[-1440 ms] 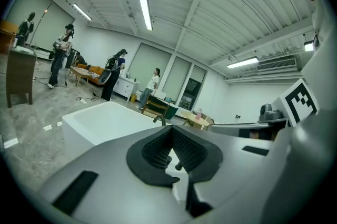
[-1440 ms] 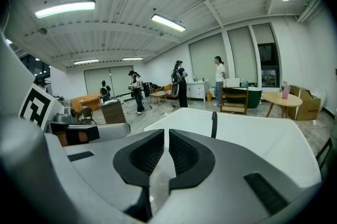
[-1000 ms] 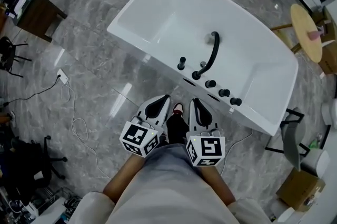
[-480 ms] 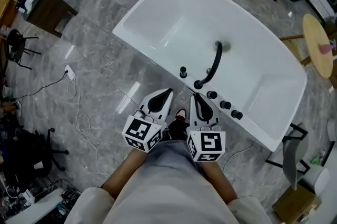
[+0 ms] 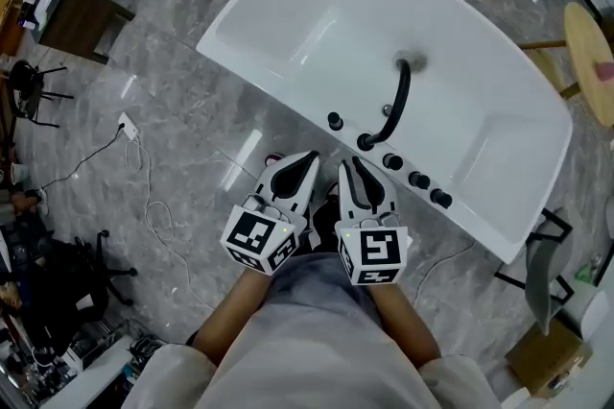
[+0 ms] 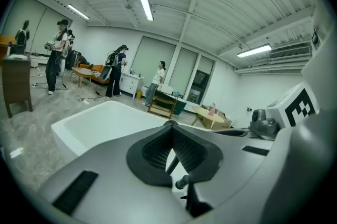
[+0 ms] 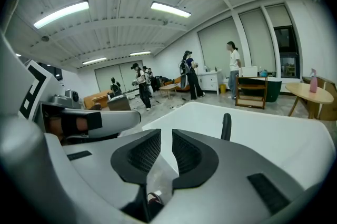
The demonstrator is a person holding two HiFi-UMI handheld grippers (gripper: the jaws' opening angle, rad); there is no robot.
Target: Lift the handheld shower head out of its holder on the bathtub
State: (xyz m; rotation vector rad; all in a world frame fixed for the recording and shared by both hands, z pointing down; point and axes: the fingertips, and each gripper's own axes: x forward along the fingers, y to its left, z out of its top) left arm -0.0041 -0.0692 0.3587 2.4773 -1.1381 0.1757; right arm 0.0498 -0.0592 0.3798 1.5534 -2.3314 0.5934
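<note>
My left gripper [image 5: 307, 157] is closed with nothing in it. My right gripper [image 5: 345, 167] beside it is opening, and nothing is between its jaws. Just past them, the little black shower head [image 5: 335, 121] stands in its holder on the near rim of the white bathtub [image 5: 267, 81], left of the curved black tap [image 5: 395, 105].

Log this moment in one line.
phase: pre-grasp | left hand-held gripper: shut, empty | right hand-held gripper: opening, empty | shower head: in holder on tub, untouched
</note>
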